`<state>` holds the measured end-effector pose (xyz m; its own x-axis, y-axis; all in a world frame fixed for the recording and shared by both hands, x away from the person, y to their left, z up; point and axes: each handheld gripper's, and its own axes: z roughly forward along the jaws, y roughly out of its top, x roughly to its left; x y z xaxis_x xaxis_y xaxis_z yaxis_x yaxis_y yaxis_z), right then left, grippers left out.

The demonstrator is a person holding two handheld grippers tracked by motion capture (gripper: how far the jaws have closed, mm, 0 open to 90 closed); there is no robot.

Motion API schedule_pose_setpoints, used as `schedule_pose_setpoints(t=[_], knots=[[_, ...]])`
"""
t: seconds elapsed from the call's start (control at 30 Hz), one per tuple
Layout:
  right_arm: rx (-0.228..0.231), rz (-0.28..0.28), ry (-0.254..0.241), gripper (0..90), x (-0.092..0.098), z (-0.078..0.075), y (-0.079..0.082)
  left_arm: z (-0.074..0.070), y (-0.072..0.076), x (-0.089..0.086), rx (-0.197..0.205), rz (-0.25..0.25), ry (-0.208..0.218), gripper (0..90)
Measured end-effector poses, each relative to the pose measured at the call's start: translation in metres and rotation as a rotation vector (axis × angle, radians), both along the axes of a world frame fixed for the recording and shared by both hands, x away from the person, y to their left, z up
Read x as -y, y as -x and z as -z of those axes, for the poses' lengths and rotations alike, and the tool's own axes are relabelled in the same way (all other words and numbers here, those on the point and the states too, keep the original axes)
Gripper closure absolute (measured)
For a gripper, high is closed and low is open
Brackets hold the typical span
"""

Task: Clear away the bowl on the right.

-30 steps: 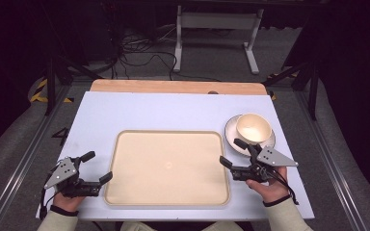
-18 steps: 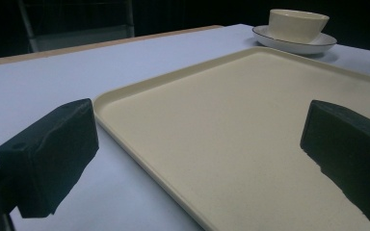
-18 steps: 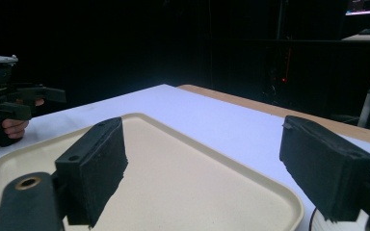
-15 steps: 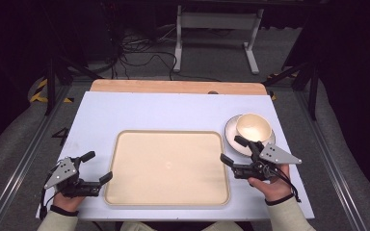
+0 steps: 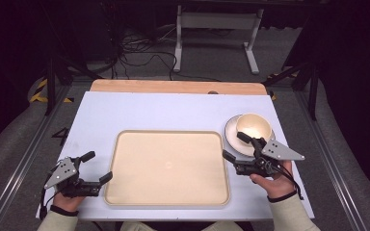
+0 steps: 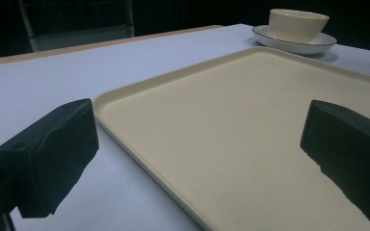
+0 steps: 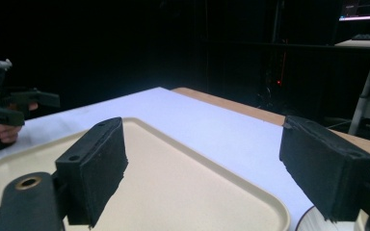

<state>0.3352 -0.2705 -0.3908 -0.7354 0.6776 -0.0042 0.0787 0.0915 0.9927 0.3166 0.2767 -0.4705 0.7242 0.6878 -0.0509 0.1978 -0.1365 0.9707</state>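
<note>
left gripper (image 5: 96, 167) jaws spread, empty, flanking cream rectangular plastic tray's (image 5: 168, 197) near-left corner, seemingly staged for a grab | right gripper (image 5: 236, 147) jaws spread, empty, poised beside white ceramic bowl (image 5: 253, 126) on black-rimmed white saucer (image 5: 230, 132) right of tray | white tabletop (image 5: 173, 110) beyond

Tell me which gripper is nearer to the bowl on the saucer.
Right. The right gripper hangs open just in front of the bowl, one jaw over the saucer rim. The left gripper sits open across the tray, by its near left corner.
</note>
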Motion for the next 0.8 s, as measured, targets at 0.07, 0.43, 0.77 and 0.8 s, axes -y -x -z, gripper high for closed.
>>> schedule_pose_setpoints(t=[0.07, 0.43, 0.77, 0.8], knots=[[0.003, 0.0, 0.001, 16.7, 0.001, -0.001, -0.001, 0.0, 0.0, 0.0, -0.003, 0.001, 0.001, 0.4], [-0.018, 0.024, 0.006, 16.7, 0.014, -0.014, -0.014, 0.0, 0.0, 0.0, -0.002, 0.002, -0.001, 0.4], [-0.017, 0.07, 0.005, 16.7, 0.028, -0.027, -0.024, 0.0, 0.0, 0.0, 0.001, -0.002, -0.003, 0.4], [-0.017, 0.071, 0.005, 16.7, 0.028, -0.028, -0.025, 0.0, 0.0, 0.0, -0.002, -0.003, -0.001, 0.4]])
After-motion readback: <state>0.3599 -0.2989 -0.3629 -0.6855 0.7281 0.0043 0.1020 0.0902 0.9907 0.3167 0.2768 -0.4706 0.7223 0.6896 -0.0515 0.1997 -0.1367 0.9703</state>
